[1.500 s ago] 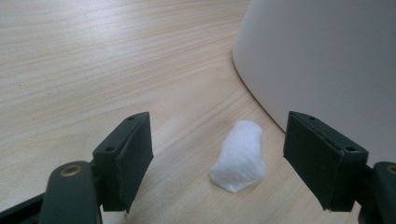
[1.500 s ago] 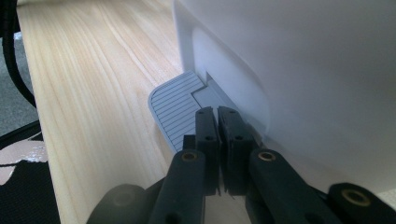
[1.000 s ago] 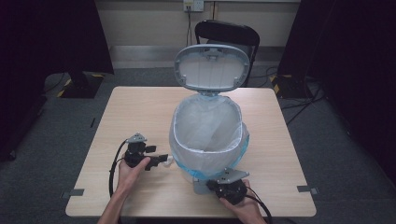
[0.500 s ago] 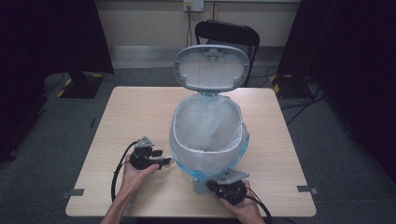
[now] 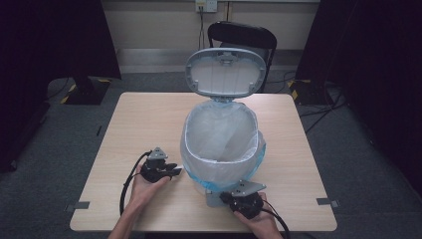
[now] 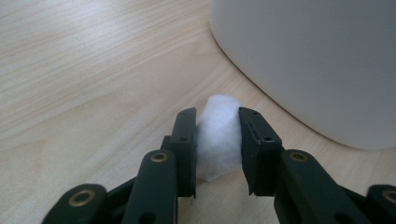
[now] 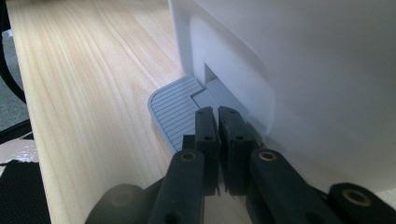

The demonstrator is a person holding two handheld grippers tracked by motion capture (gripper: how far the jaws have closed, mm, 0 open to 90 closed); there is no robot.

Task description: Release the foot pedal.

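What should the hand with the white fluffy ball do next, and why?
Probably lift the cotton ball up toward the open bin. The left gripper has just been closing, and its fingers now squeeze the ball, which sits low on the table beside the bin's wall. The right gripper, fingers together, rests on the pedal, and the lid stands up, so the way in looks clear.

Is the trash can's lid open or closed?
Open. The lid stands up behind the trash can, so you can see the plastic bag lining it.
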